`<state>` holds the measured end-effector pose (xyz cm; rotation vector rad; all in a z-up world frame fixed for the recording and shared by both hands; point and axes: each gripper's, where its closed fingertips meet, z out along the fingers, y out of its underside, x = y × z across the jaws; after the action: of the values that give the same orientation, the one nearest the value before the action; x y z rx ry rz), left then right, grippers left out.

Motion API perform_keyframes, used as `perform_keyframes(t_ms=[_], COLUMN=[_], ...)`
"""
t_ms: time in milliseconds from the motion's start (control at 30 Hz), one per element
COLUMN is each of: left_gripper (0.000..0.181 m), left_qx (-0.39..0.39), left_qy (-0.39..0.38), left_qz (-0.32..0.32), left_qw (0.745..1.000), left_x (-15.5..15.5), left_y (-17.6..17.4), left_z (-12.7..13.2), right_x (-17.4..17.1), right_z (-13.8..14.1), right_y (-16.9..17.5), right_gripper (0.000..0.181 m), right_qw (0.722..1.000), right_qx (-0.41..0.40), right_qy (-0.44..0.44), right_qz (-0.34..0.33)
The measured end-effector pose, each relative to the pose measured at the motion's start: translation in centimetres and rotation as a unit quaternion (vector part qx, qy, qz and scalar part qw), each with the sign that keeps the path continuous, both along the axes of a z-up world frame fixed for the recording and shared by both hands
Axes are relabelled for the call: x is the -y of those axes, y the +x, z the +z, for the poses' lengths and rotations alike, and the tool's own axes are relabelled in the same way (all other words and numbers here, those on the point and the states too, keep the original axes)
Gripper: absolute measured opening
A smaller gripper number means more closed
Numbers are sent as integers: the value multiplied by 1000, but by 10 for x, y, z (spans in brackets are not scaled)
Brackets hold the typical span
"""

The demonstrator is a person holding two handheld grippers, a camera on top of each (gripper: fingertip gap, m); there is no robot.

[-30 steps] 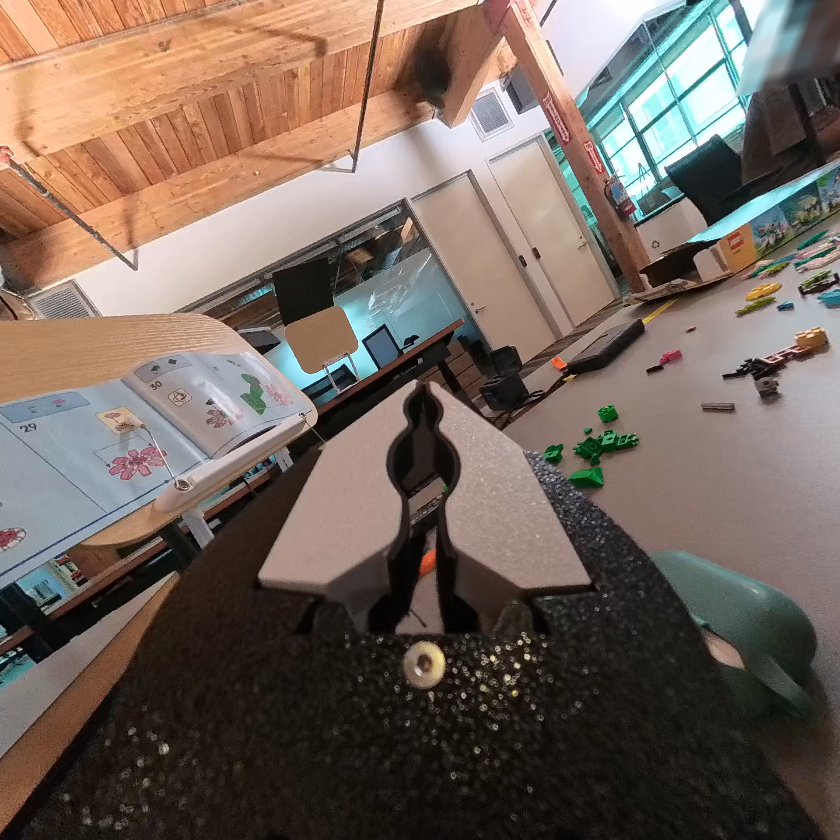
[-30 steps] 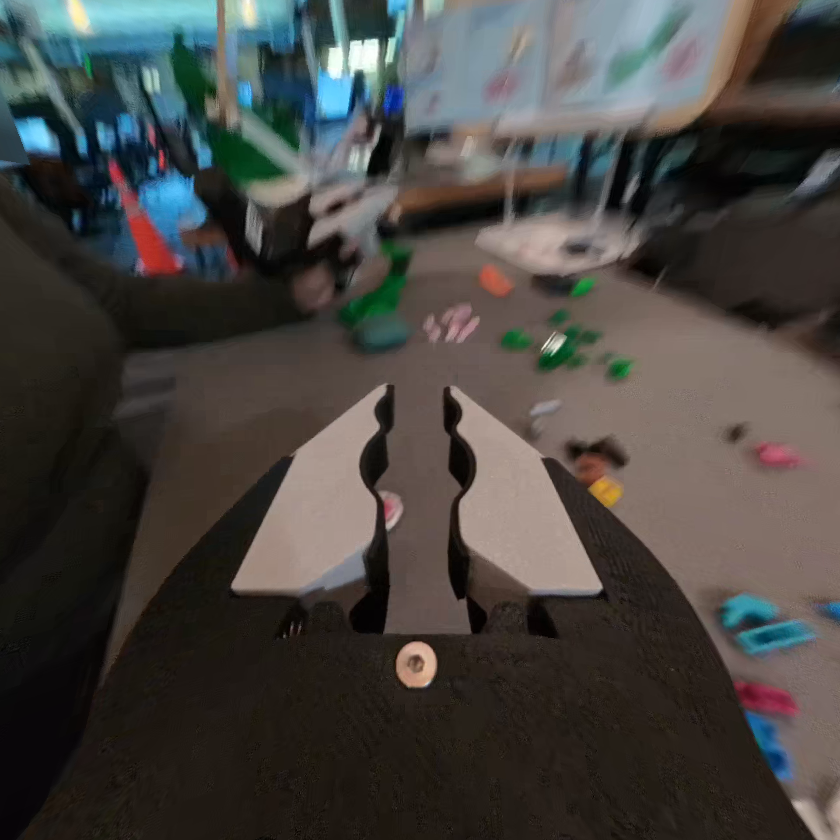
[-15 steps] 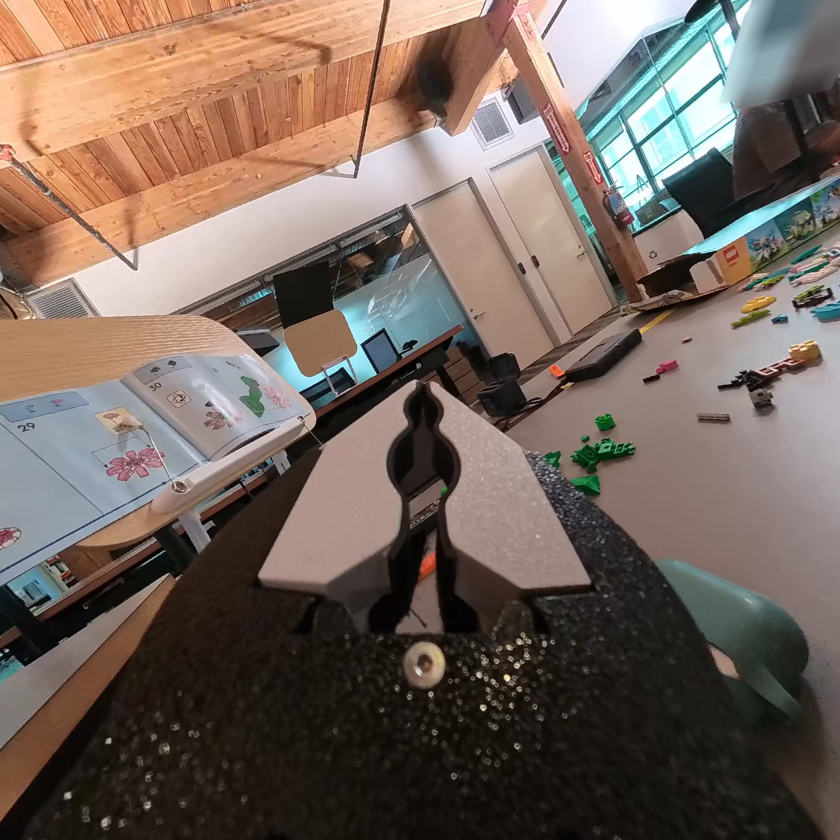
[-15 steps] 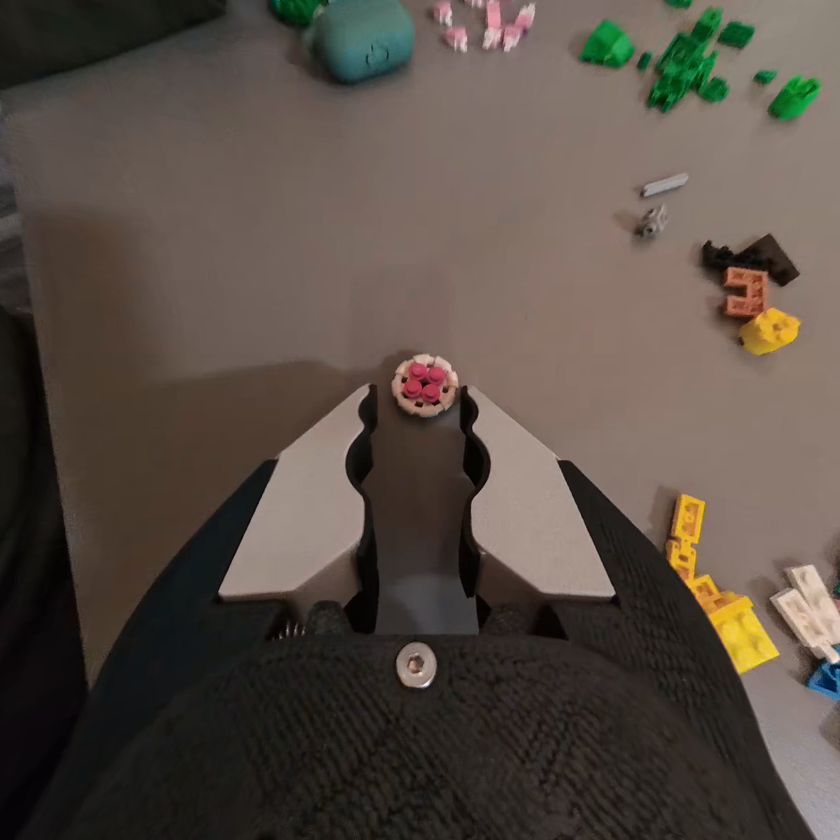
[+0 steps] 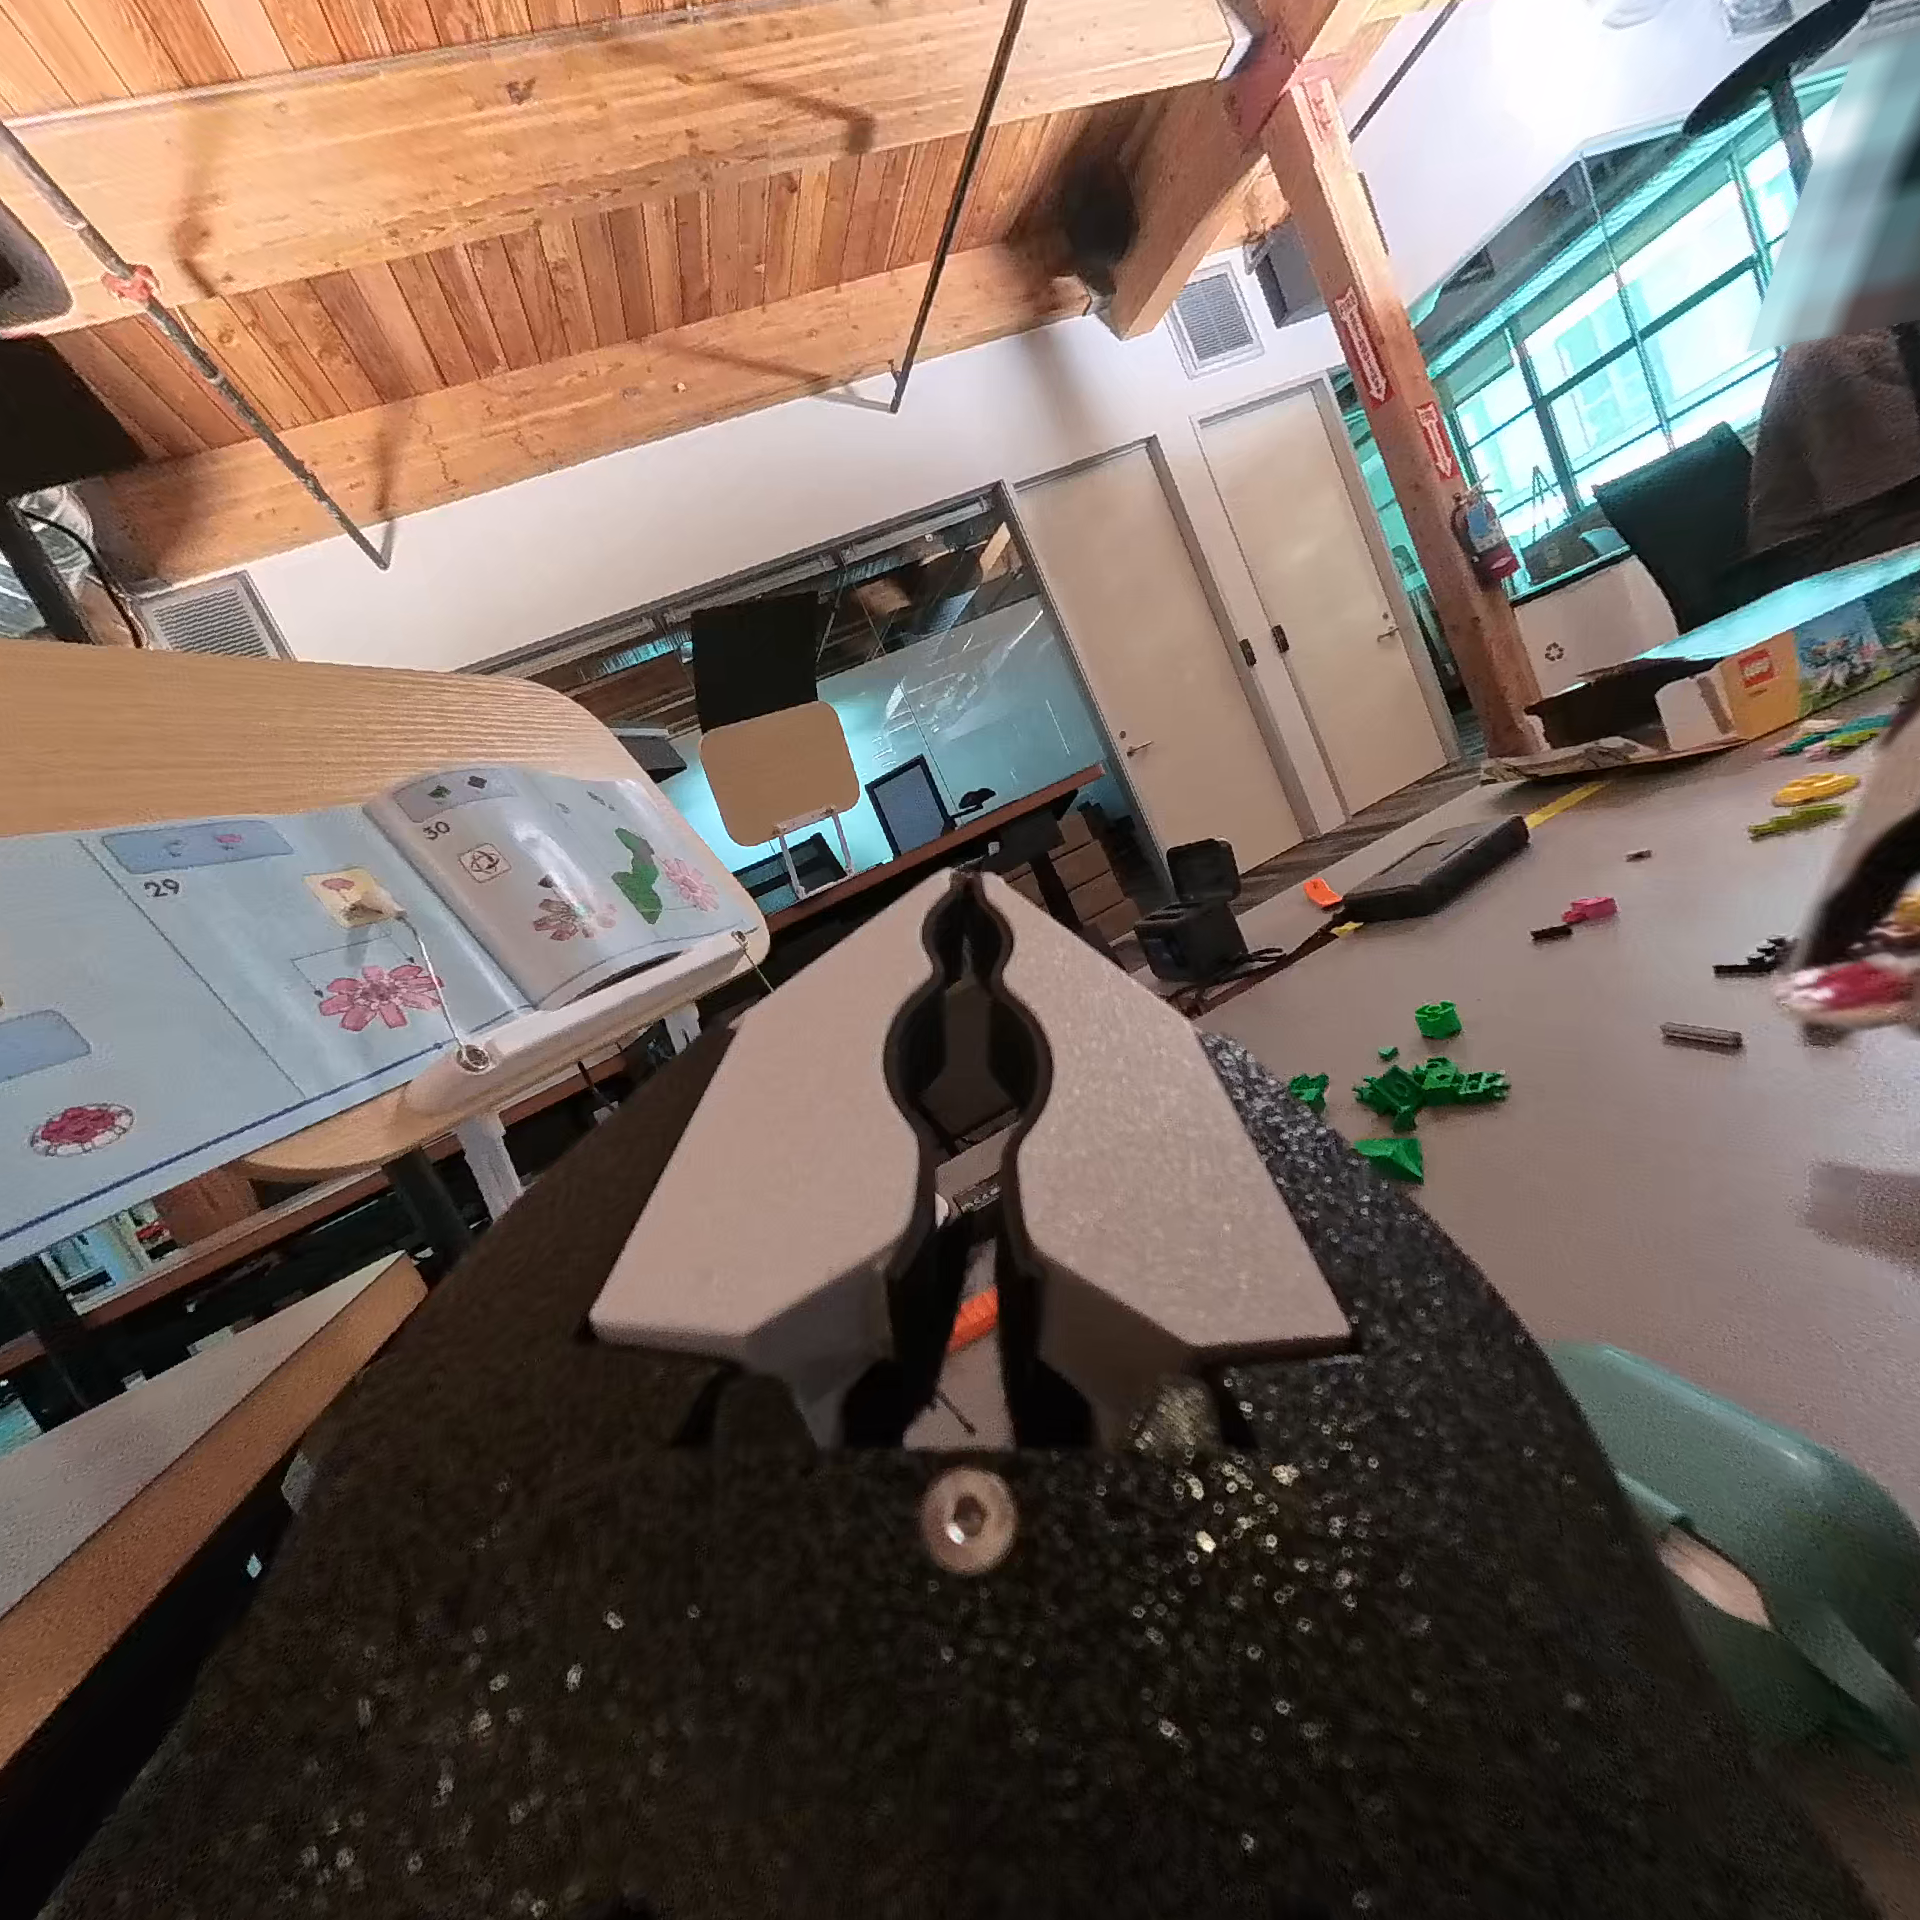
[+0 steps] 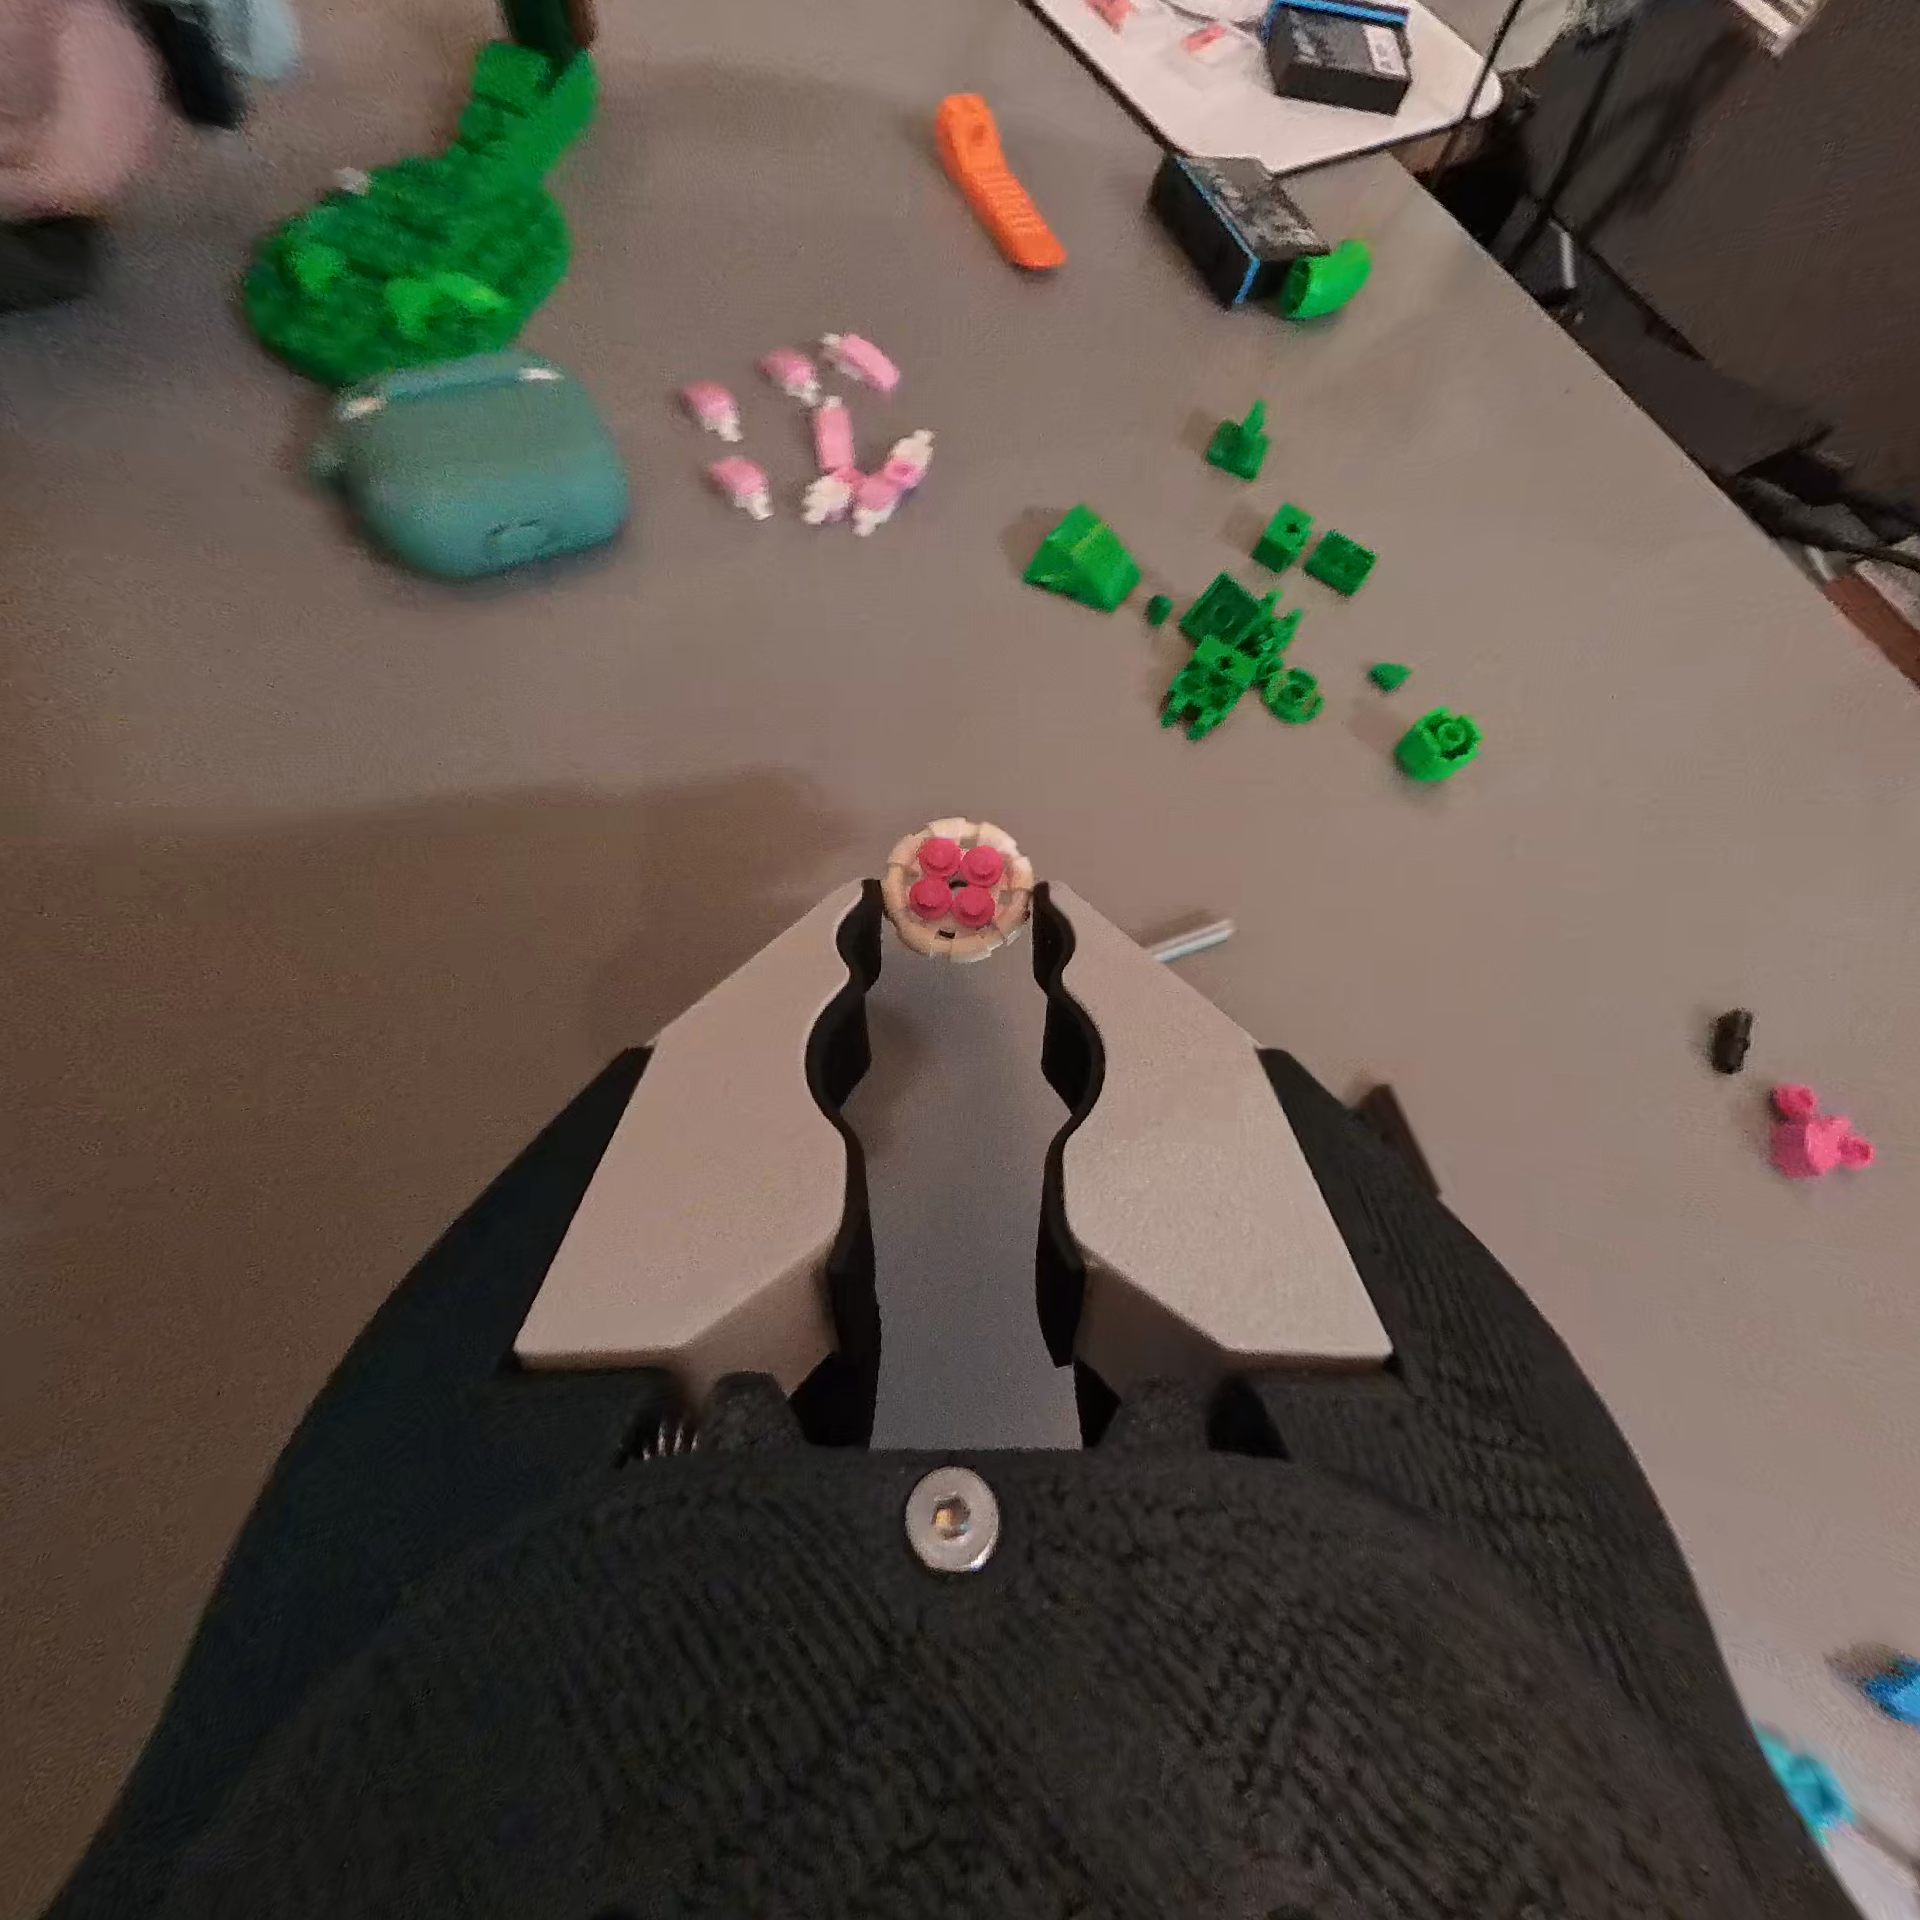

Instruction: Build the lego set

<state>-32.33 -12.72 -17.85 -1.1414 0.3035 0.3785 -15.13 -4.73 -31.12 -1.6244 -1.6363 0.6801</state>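
The right tool (image 6: 958, 902) pinches a round tan piece with four magenta studs (image 6: 958, 894) at its fingertips above the grey surface (image 6: 623, 707), while the left tool (image 5: 968, 883) is closed, empty, tips touching.

Wooden ceiling beams (image 5: 582, 135) are running above a white wall (image 5: 727, 499). Below that wall, two pale doors (image 5: 1236, 644) are standing beside a timber post (image 5: 1392, 416). Daylight is entering through tall windows (image 5: 1621, 343) right of the post.
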Motion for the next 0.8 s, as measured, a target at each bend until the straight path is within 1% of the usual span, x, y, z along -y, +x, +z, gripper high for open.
perform_keyframes(t_ms=[67, 133, 167, 267, 300, 333, 367, 433, 467, 500, 533, 567, 633, 667, 700, 733, 800], left_gripper=[0, 0, 0, 0, 0, 0, 0, 0, 0, 0, 0, 0, 0, 0, 0, 0, 0], left_qx=[-3, -8, -8, -4, -5, -7, -8, -12, -11, -7, -2, 3, 12, 15, 19, 23, 34], left_qy=[2, 2, 1, 1, 3, 5, 5, 7, 8, 9, 10, 13, 20, 24, 28, 32, 39], left_qz=[0, 1, 1, -3, -4, -4, -4, 1, 3, 5, 6, 8, 9, 10, 11, 11, 8], left_qw=[1000, 1000, 1000, 1000, 1000, 1000, 1000, 1000, 1000, 1000, 1000, 1000, 1000, 1000, 999, 999, 999], left_x=[1, 1, 1, 1, 1, 2, 2, 3, 3, 3, 4, 5, 7, 9, 10, 11, 13], left_y=[1, 2, 2, 3, 4, 4, 5, 4, 2, 1, -1, -3, -5, -5, -6, -7, -7], left_z=[1, 1, 1, 1, 2, 3, 3, 4, 4, 4, 5, 6, 9, 10, 12, 13, 16], right_x=[-14, -24, -23, -19, -19, -21, -22, -30, -39, -49, -60, -68, -76, -78, -79, -78, -78], right_z=[-10, -20, -24, -24, -23, -20, -14, 7, 22, 40, 60, 82, 120, 132, 137, 137, 128], right_y=[-9, -7, -5, -2, -2, -2, -2, -2, 0, 5, 14, 27, 63, 82, 96, 102, 99], right_gripper=[28, 28, 28, 29, 33, 38, 39, 42, 43, 44, 46, 40, 23, 16, 11, 9, 5], right_qw=[999, 998, 997, 998, 998, 998, 999, 998, 994, 985, 968, 944, 877, 844, 822, 817, 824], right_qx=[27, 59, 68, 58, 53, 43, 27, -29, -71, -123, -185, -252, -370, -407, -424, -422, -403], right_qy=[-2, -1, -8, -26, -28, -25, -19, 7, 31, 62, 96, 131, 199, 230, 255, 270, 284], right_qz=[-16, -34, -34, -28, -30, -35, -39, -56, -76, -105, -139, -169, -232, -262, -283, -286, -278])
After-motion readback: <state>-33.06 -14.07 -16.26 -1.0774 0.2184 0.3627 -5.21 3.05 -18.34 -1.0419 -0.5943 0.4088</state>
